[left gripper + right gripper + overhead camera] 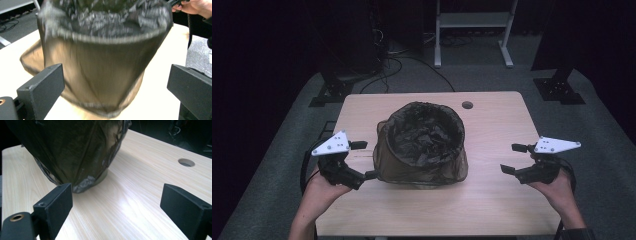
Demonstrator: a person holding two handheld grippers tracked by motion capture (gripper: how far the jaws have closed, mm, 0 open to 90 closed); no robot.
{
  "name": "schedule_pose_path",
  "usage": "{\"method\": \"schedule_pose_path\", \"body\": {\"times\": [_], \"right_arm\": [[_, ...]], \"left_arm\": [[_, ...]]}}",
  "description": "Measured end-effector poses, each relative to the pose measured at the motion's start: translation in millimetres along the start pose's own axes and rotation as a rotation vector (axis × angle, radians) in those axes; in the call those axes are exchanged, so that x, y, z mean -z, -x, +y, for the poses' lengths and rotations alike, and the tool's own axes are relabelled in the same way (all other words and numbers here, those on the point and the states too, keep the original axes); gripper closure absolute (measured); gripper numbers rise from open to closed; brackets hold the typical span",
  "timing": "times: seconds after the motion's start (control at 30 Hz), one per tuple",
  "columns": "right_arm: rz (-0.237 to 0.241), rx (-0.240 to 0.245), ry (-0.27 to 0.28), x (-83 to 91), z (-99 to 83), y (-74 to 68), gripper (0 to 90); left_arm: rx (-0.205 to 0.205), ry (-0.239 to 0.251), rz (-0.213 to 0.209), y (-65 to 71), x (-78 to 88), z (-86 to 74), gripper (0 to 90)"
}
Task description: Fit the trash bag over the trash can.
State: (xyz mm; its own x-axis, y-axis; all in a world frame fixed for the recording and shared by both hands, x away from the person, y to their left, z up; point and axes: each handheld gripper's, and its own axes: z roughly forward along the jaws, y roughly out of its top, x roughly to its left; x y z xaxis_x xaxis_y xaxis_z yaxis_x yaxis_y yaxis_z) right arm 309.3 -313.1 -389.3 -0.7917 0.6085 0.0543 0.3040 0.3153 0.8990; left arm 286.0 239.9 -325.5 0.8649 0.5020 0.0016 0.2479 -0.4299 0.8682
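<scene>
A round bin lined with a dark, crinkled plastic bag (pixel 422 142) stands in the middle of the light wooden table (pixel 492 205). The bag hangs over the rim and spreads out around the base. My left gripper (pixel 364 160) is open right at the bag's left side, its near jaw close to the draped plastic. In the left gripper view the bag (pixel 105 62) looms large and blurred ahead of the wide-apart left gripper (pixel 116 82). My right gripper (pixel 512 159) is open, a short way off to the right of the bin. In the right gripper view the bag (pixel 75 150) sits beyond the right gripper (pixel 120 202), over bare wood.
A round cable hole (pixel 467 105) lies in the table behind the bin, also the hole (pixel 186 162) in the right gripper view. A white desk frame (pixel 472 20), floor cables and dark stands lie beyond the table. The other hand (pixel 192 6) appears at the far side.
</scene>
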Motion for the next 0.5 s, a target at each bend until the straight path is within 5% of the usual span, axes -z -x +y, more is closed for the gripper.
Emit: {"method": "schedule_pose_path", "body": {"times": [0.3, 0.5], "right_arm": [[-0.040, -0.042, -0.004, 13.6, -23.1, 1.4, 9.5], [-0.081, -0.057, -0.039, 19.1, -39.1, 3.3, 9.5]], "left_arm": [[0.040, 0.006, 0.031, 1.8, 2.4, -48.2, 0.0], [0.063, -0.034, 0.051, 3.4, -4.0, -75.3, 0.0]]}}
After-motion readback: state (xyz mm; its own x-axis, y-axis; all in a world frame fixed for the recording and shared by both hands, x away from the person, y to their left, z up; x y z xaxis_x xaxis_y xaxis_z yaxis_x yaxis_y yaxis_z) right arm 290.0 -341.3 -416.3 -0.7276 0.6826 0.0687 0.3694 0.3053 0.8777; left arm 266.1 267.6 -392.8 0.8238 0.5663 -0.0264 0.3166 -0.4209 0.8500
